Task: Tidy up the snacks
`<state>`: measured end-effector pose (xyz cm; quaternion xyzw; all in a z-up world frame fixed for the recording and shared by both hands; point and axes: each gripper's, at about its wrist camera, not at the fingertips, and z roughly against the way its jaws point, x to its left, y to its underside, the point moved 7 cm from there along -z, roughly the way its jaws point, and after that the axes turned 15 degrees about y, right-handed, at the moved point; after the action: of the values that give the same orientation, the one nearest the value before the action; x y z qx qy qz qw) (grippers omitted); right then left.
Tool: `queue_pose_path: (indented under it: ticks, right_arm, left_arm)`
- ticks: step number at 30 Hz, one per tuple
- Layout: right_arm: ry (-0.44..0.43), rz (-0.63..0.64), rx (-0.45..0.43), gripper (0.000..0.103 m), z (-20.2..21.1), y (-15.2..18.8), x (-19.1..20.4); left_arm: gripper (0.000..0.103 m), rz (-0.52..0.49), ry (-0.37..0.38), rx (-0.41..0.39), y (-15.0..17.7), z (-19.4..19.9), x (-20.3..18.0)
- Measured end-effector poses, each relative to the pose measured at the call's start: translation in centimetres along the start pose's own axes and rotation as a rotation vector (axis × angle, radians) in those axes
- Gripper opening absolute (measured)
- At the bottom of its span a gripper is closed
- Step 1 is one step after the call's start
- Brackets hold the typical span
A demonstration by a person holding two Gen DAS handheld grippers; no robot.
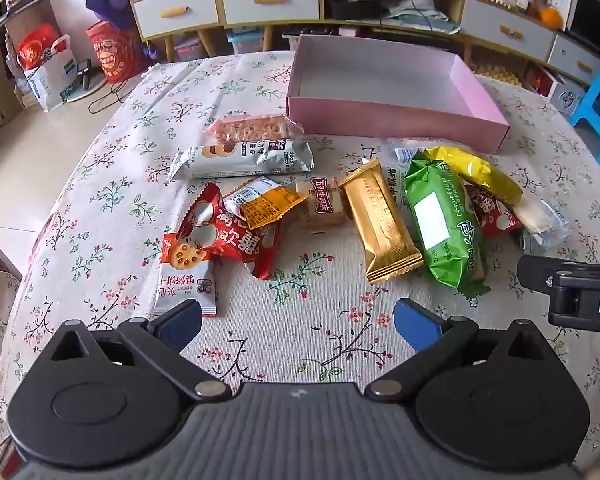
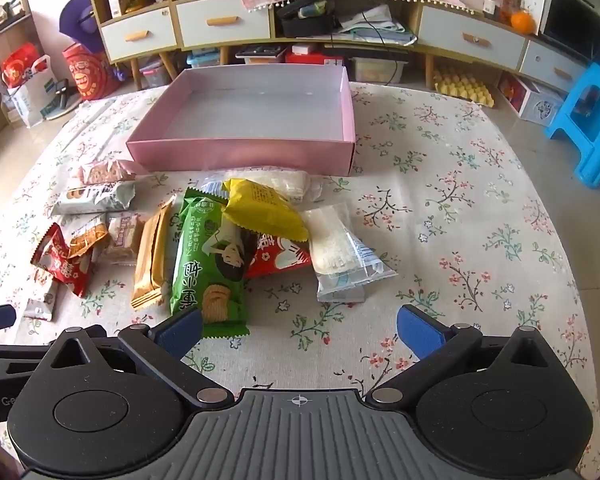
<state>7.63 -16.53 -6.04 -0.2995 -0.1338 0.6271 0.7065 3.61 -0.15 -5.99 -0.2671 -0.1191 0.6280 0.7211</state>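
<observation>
Left gripper [image 1: 298, 322] and right gripper [image 2: 300, 330] both spread wide, holding nothing, above snack packets [image 2: 208, 256] heaped just before the pink box [image 2: 240, 154], seemingly empty.

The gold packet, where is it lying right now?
The gold packet lies on the tablecloth mid-row, between the green packet on its right and a small beige snack on its left, nearer the grippers than the pink box.
</observation>
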Motion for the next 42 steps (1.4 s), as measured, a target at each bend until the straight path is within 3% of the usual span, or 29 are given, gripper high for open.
queue_pose_path:
  ticks: [42]
  right_arm:
    - [-0.016,-0.005,0.001,0.103,0.25,-0.06,0.22]
  left_arm:
    - [0.103,-0.001,-0.004,-0.003,-0.07,-0.06,0.09]
